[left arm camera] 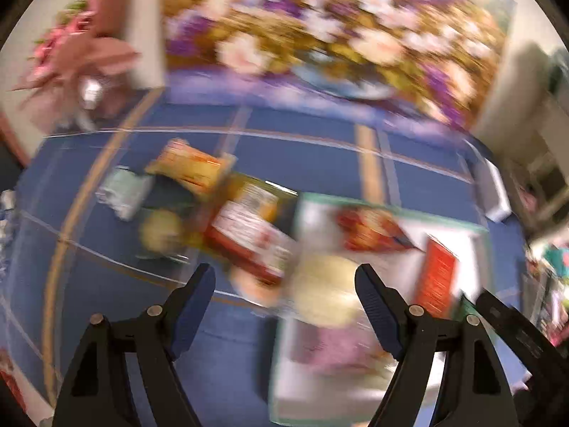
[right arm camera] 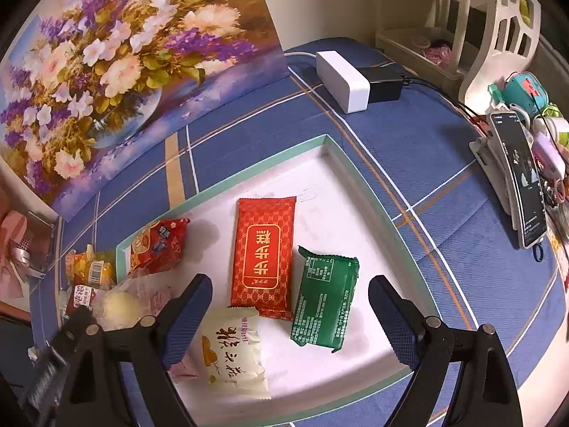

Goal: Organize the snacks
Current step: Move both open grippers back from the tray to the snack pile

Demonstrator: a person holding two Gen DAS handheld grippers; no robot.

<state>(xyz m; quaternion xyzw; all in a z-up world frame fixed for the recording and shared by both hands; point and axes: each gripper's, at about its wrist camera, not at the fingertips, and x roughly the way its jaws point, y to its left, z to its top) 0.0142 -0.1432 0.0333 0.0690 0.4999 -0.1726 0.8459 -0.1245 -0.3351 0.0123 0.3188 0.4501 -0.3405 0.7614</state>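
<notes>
With the white tray already holding the red packet, green packet and cream packet, the right gripper is spread wide and empty above them, the left gripper is open too, and loose snacks beside the tray are judged next for collection.

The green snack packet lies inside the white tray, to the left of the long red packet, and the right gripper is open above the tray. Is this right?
One detail is wrong. In the right wrist view the green snack packet lies to the right of the long red packet, not to the left. The rest holds: both lie inside the white tray, and the right gripper is open above it, with nothing between its fingers.
</notes>
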